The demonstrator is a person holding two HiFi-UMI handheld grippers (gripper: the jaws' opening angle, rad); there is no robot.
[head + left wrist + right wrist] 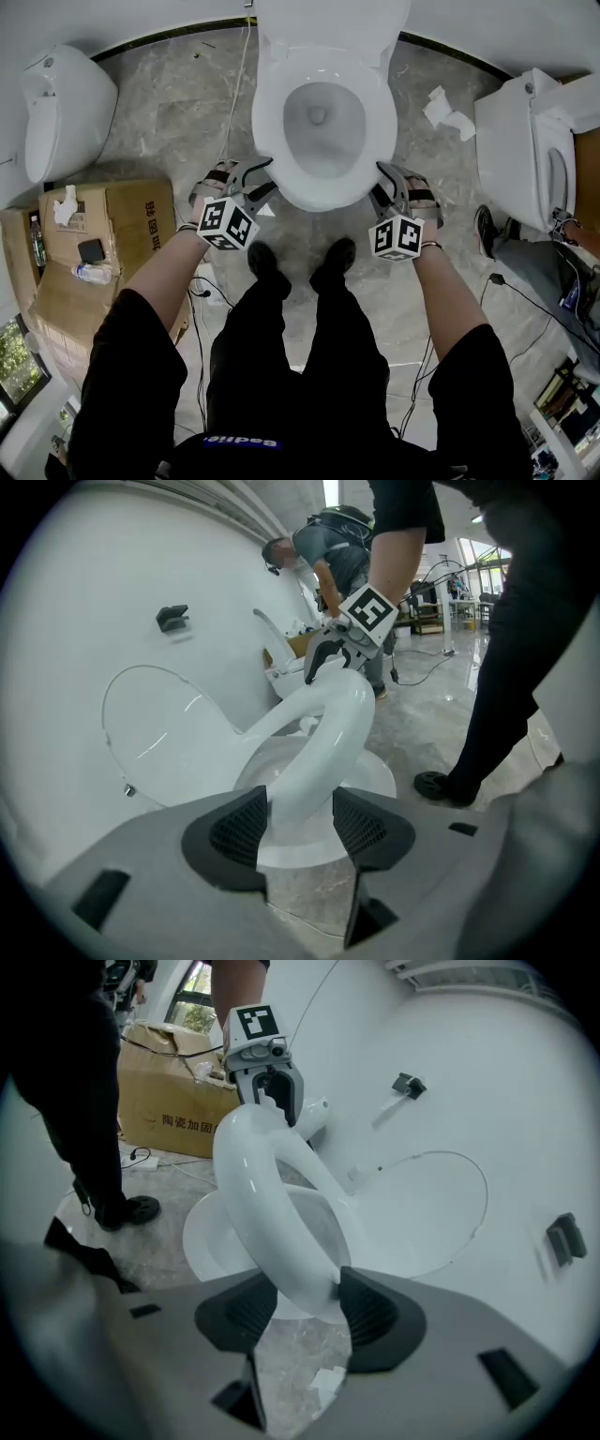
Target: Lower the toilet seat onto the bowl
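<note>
The white toilet seat [277, 141] lies low over the bowl [323, 122], with the lid [328, 21] upright behind it. My left gripper [255, 178] is at the seat's front left and my right gripper [380, 184] at its front right. In the left gripper view the seat ring [328, 733] passes between the open jaws of the left gripper [300, 822], with a narrow gap at one pad. In the right gripper view the ring [253, 1194] runs between the jaws of the right gripper [309, 1312], close to the pads. The front of the ring stands slightly above the bowl rim [202, 1232].
A cardboard box [103, 234] stands at the left by another white toilet [56, 112]. A third toilet [525, 150] and a crouching person [534, 258] are at the right. Cables cross the marble floor [187, 122]. Paper scraps [445, 108] lie near the bowl.
</note>
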